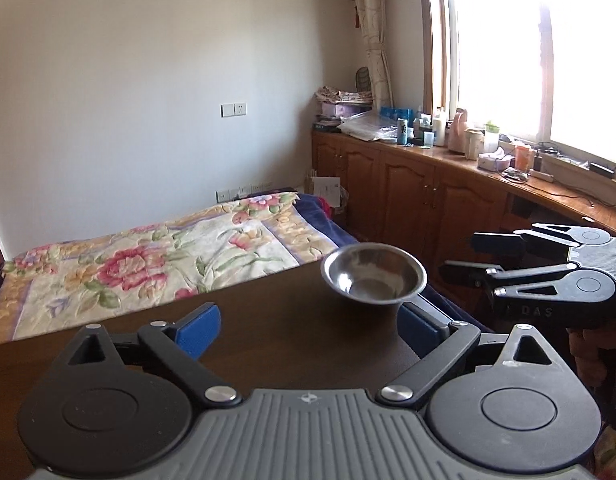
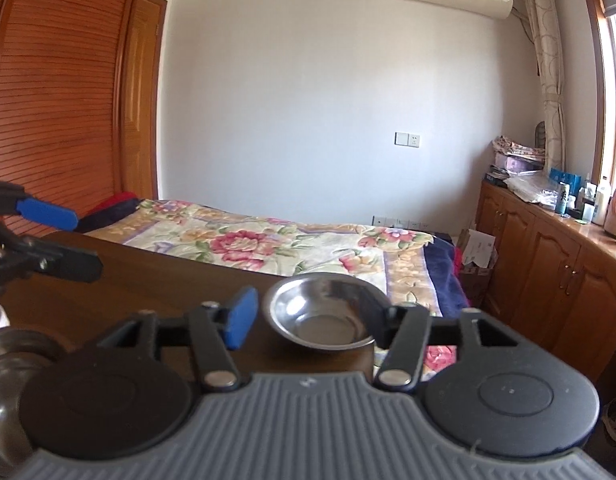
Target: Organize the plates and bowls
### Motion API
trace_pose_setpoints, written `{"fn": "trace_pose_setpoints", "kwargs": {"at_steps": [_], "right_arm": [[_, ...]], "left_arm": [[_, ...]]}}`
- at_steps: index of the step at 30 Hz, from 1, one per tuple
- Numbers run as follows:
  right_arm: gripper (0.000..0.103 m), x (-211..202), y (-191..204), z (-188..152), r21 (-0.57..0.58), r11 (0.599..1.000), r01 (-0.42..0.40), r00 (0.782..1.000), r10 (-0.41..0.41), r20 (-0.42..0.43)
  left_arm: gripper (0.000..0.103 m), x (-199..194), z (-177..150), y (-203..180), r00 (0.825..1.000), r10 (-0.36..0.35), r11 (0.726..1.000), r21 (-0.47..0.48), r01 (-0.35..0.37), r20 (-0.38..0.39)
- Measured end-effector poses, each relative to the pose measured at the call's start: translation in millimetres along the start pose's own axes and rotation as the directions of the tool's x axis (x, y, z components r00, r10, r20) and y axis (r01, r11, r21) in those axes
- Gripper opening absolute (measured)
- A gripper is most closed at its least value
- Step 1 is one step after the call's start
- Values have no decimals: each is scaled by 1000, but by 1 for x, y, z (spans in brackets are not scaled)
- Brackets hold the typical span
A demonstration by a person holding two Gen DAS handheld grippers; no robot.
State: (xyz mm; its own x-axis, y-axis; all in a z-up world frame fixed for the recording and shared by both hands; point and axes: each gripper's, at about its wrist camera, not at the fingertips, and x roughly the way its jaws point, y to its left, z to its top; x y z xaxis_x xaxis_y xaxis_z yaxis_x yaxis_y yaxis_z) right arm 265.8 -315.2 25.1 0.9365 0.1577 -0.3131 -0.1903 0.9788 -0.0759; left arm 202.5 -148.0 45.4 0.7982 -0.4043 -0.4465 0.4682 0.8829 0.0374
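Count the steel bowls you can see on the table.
2. One steel bowl sits near the table's far corner, between the right gripper's open fingers. Another bowl shows partly at the left edge; more may be hidden.

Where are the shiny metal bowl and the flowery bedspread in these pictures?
Shiny round steel bowl [image 2: 322, 322]: right wrist view, on its inner bottom.
Flowery pastel quilted bedspread [image 1: 147, 256]: left wrist view, on a red bloom mid-quilt.

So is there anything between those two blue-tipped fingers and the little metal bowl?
No. In the left wrist view, only bare dark table separates the open left gripper from the steel bowl, which sits near the table's far corner.
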Motion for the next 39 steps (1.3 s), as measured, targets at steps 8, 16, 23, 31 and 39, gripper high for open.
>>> {"fn": "trace_pose_setpoints", "kwargs": {"at_steps": [8,16,23,31,39], "right_arm": [[63,24,-18,-12,41,999,31,999,-29,-35],[63,44,-27,-14,60,998,37,998,-34,-46],[63,59,-43,-18,97,995,33,997,-26,-72],[60,70,-55,-25,167,986,4,994,13,-104],[58,76,-58,-27,178,984,-3,991,27,-133]], "left_arm": [[94,32,14,2,999,-32,999,26,33,-38],[92,77,20,1,991,-93,995,39,97,-94],[81,116,29,-6,983,-106,989,87,120,-153],[69,160,27,-7,963,-124,984,93,150,-238],[63,184,25,-2,941,-156,983,49,178,-302]]}}
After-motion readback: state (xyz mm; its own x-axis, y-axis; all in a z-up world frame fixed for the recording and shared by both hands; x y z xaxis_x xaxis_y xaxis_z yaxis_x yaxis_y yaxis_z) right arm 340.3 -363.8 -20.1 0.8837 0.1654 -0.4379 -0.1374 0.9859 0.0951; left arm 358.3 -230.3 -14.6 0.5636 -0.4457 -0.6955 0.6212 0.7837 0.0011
